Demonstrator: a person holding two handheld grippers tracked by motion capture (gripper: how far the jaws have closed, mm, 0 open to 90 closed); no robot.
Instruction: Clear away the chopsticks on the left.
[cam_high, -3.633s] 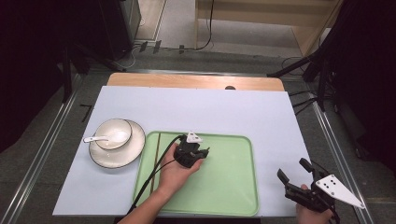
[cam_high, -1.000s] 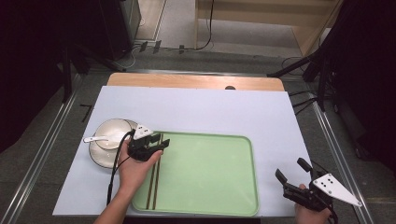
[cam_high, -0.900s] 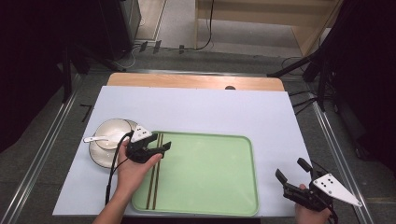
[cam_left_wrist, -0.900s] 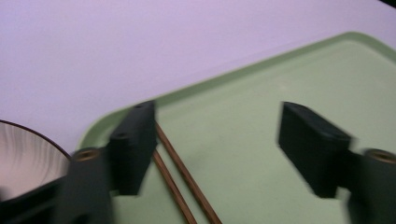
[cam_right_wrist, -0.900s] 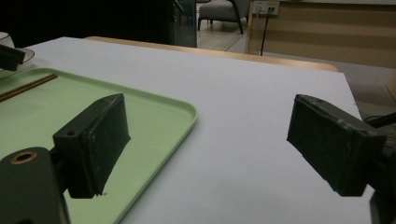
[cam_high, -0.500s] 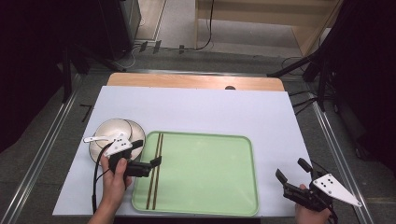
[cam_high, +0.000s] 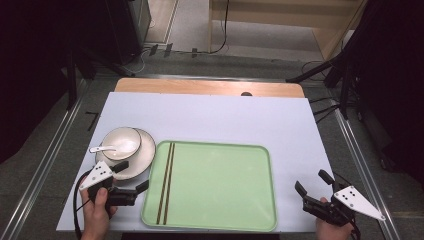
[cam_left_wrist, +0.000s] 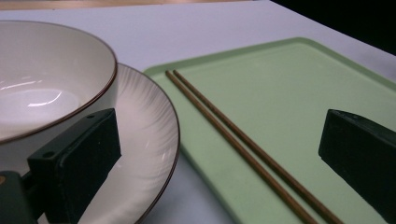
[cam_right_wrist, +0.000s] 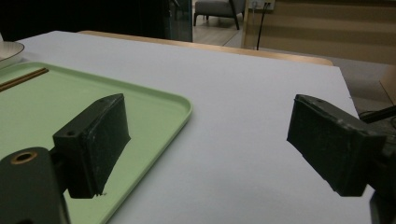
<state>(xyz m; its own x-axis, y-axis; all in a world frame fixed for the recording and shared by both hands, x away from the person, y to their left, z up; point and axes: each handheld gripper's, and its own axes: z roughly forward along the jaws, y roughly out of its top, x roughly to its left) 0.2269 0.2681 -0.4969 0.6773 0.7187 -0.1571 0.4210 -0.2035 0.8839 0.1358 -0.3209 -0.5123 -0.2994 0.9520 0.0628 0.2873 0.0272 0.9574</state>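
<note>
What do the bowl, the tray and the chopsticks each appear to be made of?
Bowl: probably glazed ceramic; glossy cream surface with bright highlights and a thin brown rim line.
Tray: likely plastic; even pale green, matte, moulded raised edge.
Chopsticks: possibly wood or bamboo; thin brown sticks, dull finish.

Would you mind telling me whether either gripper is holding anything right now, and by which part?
Nothing is held. The left gripper and right gripper are both open and empty.
</note>
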